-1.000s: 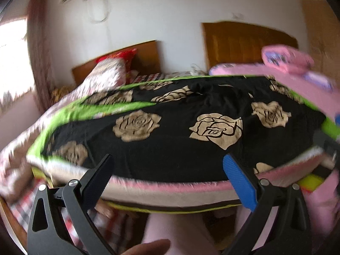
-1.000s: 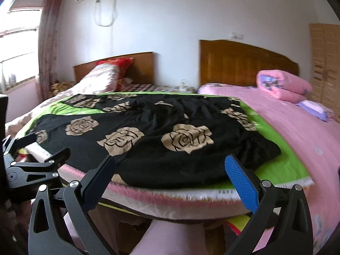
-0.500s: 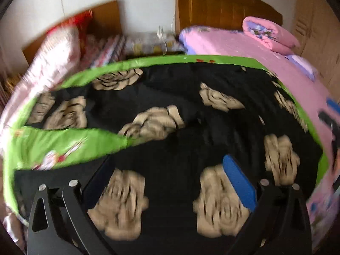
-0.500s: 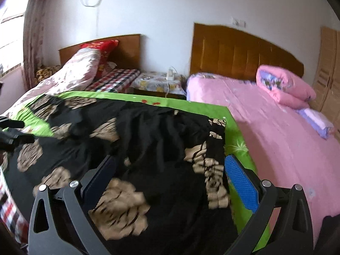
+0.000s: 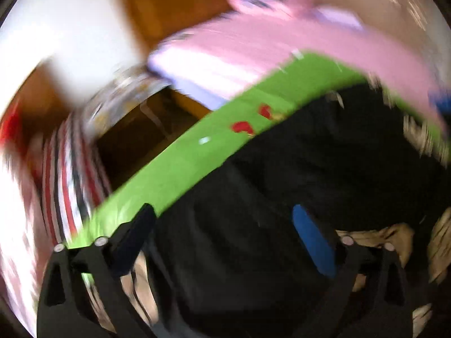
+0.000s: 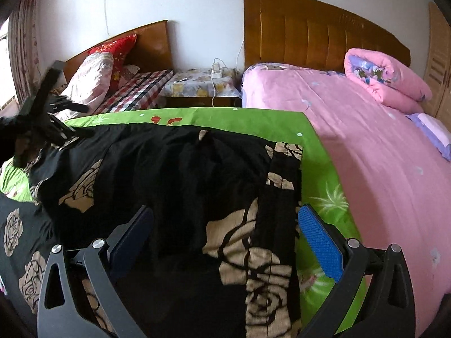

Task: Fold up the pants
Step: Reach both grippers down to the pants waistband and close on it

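The black pants (image 6: 180, 186) with the beige rose print lie spread over a green sheet (image 6: 324, 186) on the bed, and their upper part is bunched into folds. One edge with a strip of the rose pattern runs down the right side of the cloth, just beside the bare green sheet.

The right claw (image 6: 225, 233) hangs over the near part of the pants with its jaws wide apart and nothing between them; the blue pad (image 6: 320, 245) is above the border between pants and sheet.

The left claw (image 5: 222, 236) is also spread wide and holds nothing. Its own view is strongly blurred, but black cloth fills the gap between its fingers and the green sheet passes under the left finger. In the right wrist view the left claw (image 6: 48, 112) appears at the far left edge, above the far corner of the pants.

Beyond lie a pink bed (image 6: 366, 146) with a rolled pink quilt (image 6: 386, 79), a bedside cabinet (image 6: 200, 84), and a red pillow (image 6: 115, 53).
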Motion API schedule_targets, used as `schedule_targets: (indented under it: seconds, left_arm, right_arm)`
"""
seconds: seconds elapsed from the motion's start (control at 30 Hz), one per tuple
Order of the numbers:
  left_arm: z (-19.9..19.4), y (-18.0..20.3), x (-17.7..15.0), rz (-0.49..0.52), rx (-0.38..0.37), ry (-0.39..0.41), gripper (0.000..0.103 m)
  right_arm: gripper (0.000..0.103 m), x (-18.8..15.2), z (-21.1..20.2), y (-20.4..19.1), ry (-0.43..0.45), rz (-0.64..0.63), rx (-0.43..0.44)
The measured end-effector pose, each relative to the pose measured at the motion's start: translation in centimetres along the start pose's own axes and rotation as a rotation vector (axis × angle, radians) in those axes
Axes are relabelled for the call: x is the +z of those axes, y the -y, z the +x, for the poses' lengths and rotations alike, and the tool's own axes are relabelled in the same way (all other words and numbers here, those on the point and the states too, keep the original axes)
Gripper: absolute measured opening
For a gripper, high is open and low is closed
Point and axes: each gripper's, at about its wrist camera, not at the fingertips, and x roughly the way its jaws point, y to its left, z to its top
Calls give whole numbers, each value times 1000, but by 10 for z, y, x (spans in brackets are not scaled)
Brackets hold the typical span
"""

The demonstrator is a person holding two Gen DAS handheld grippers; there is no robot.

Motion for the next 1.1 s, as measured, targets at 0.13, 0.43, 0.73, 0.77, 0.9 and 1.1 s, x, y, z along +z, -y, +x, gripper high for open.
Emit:
schedule_targets:
  seconds: [0.13, 0.43, 0.73, 0.77, 0.9, 1.1]
  left_arm:
    - [41, -8, 28, 79, -71, -15, 76]
    - [80, -30, 44, 15, -313, -41, 15]
    - [-1, 2, 30, 71, -122, 131, 4]
    - [-19, 11, 28, 86, -97, 165, 4]
    - [-93, 67, 4, 213, 54, 281, 4]
    - [-163, 187, -71, 433, 255, 408, 4]
  right_arm:
    - [99, 11, 12, 3, -3, 16, 21]
    - [99, 47, 39, 11, 20, -98, -10]
    - [99, 84, 78, 33, 13, -178, 5]
    - [99, 86, 78, 34, 12, -188, 13]
    - [99, 81, 60, 35, 33, -185, 96]
    - [99, 47, 11, 32, 60, -70, 137]
